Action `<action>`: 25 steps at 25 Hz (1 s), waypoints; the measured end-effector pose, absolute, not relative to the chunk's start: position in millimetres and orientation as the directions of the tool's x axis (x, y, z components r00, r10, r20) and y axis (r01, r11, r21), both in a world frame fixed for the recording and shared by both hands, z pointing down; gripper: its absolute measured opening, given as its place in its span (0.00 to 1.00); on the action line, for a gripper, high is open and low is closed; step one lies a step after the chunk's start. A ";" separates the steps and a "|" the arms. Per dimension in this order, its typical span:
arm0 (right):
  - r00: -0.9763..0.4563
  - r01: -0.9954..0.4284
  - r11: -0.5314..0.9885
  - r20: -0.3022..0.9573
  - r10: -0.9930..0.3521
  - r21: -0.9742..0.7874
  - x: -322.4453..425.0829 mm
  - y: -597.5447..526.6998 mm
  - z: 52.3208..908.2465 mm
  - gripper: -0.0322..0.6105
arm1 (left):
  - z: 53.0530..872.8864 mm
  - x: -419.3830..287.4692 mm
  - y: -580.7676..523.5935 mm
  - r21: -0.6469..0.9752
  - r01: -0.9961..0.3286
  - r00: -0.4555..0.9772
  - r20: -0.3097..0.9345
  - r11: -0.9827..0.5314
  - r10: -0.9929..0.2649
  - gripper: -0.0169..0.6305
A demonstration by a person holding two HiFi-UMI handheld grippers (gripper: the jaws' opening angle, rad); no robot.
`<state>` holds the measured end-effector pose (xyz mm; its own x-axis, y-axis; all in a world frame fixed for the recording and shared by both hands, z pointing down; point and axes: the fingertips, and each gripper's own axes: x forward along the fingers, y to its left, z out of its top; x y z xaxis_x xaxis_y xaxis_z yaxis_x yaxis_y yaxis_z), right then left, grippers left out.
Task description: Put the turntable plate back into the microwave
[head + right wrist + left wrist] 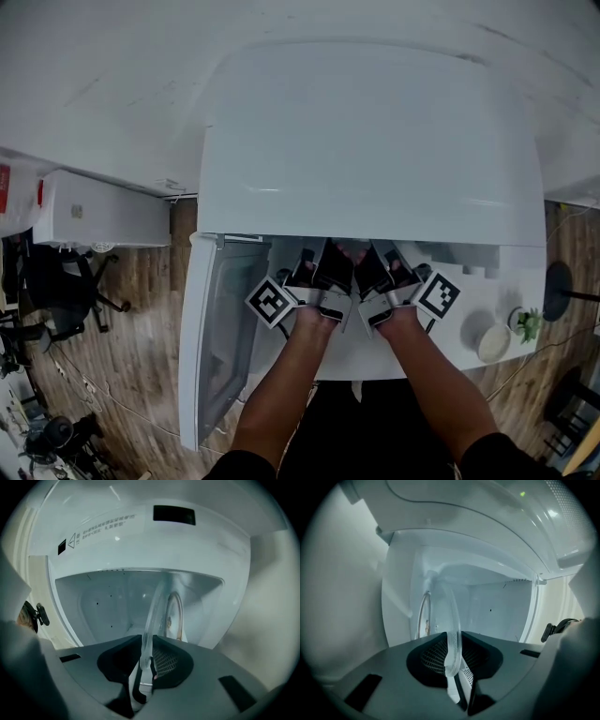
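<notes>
The white microwave [370,141] stands with its door [220,328] swung open to the left. Both arms reach into its opening side by side. My left gripper [319,261] and right gripper [380,261] have their tips under the microwave's top, so the head view hides the plate. In the left gripper view the clear glass turntable plate [453,616] shows edge-on, and my left gripper [454,667] is shut on its rim. In the right gripper view the same plate [157,606] runs into the cavity, with my right gripper [145,667] shut on its near rim.
The white cavity walls [501,606] surround the plate closely. A small white bowl [494,342] and a little plant [527,323] sit on the counter to the right. An office chair [56,291] stands on the wood floor at left.
</notes>
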<state>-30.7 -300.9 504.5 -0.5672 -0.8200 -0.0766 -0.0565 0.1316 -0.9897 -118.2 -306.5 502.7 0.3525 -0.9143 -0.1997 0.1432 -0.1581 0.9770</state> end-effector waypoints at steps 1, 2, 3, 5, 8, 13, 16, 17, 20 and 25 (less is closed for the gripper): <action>-0.564 -0.056 0.125 -0.072 -0.823 -0.991 -30.8 -301.8 505.5 0.19 | 501.8 -118.5 -307.5 0.978 0.136 0.357 -0.199 -0.160 -0.913 0.17; -0.561 -0.052 0.120 -0.071 -0.825 -0.991 -30.0 -302.3 506.0 0.19 | 500.6 -117.9 -308.5 0.978 0.131 0.361 -0.199 -0.162 -0.911 0.17; -0.558 -0.045 0.118 -0.073 -0.827 -0.992 -28.6 -303.1 505.7 0.19 | 499.7 -116.6 -309.7 0.978 0.127 0.365 -0.199 -0.164 -0.909 0.17; -0.548 -0.024 0.115 -0.083 -0.833 -0.993 -26.3 -305.1 503.9 0.19 | 499.2 -114.0 -311.7 0.980 0.113 0.371 -0.192 -0.161 -0.908 0.17; -0.526 0.003 0.106 -0.092 -0.845 -0.994 -24.3 -306.8 503.0 0.18 | 500.4 -111.9 -312.3 0.985 0.086 0.388 -0.170 -0.148 -0.906 0.17; -0.511 0.008 0.097 -0.087 -0.855 -0.995 -22.5 -309.3 503.8 0.17 | 503.4 -110.2 -308.3 0.991 0.027 0.422 -0.134 -0.135 -0.897 0.18; -0.515 -0.012 0.088 -0.069 -0.855 -0.996 -19.9 -308.3 506.3 0.17 | 503.5 -106.6 -300.2 0.993 -0.002 0.428 -0.107 -0.119 -0.897 0.18; -0.514 -0.018 0.085 -0.064 -0.855 -0.996 -18.6 -308.3 506.8 0.17 | 504.2 -105.0 -296.4 0.994 -0.013 0.430 -0.094 -0.110 -0.898 0.18; -0.510 -0.024 0.080 -0.057 -0.858 -0.997 -18.1 -308.2 508.1 0.17 | 510.3 -103.8 -284.2 0.996 -0.049 0.439 -0.044 -0.073 -0.897 0.15; -0.509 -0.080 0.058 -0.009 -0.861 -0.995 -17.7 -306.6 513.0 0.16 | 517.5 -105.0 -279.9 0.991 -0.111 0.451 -0.011 -0.069 -0.893 0.13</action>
<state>-17.7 -306.6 513.0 -0.5087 -0.8609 -0.0094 -0.0805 0.0585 -0.9950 -105.0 -279.9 517.5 0.4507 -0.8926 -0.0112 -0.1111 -0.0685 0.9914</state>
